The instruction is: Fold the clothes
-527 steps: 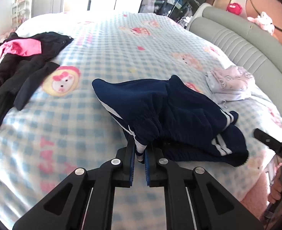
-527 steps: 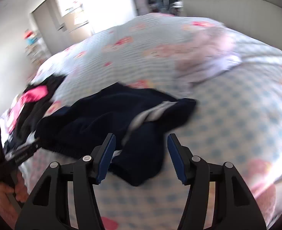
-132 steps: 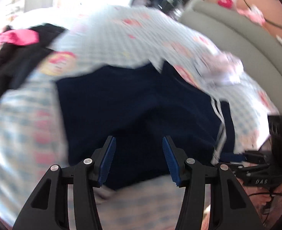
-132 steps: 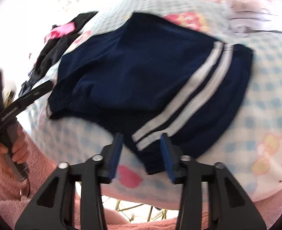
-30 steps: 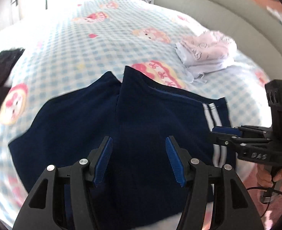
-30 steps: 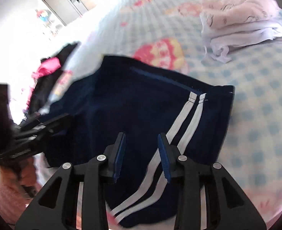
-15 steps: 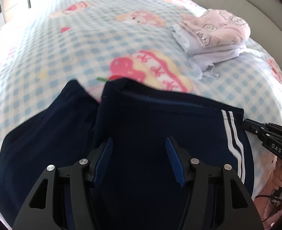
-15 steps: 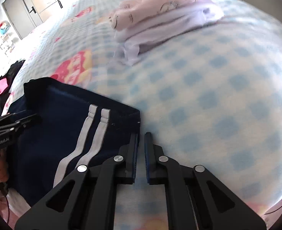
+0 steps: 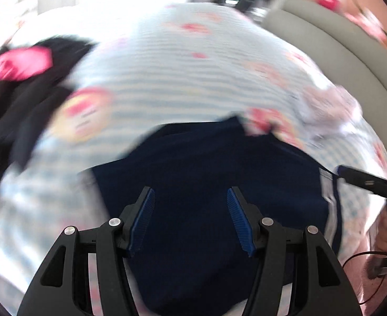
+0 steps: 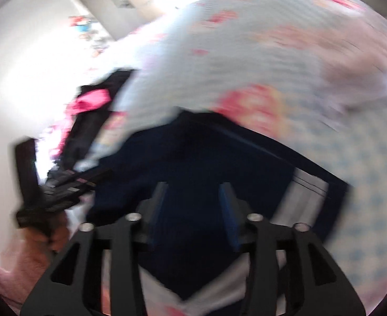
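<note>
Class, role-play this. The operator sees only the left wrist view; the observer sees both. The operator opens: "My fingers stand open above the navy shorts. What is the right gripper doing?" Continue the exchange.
Observer: The right gripper hangs over the navy shorts. Its jaws are opening, with no cloth pinched between them.
Operator: Where do the white stripes lie from there?
Observer: To the right of its fingers, near the shorts' right edge.
Operator: Does that view show my own gripper?
Observer: Yes. The left gripper points in from the left at the shorts' left edge, with a hand on its handle.
</note>
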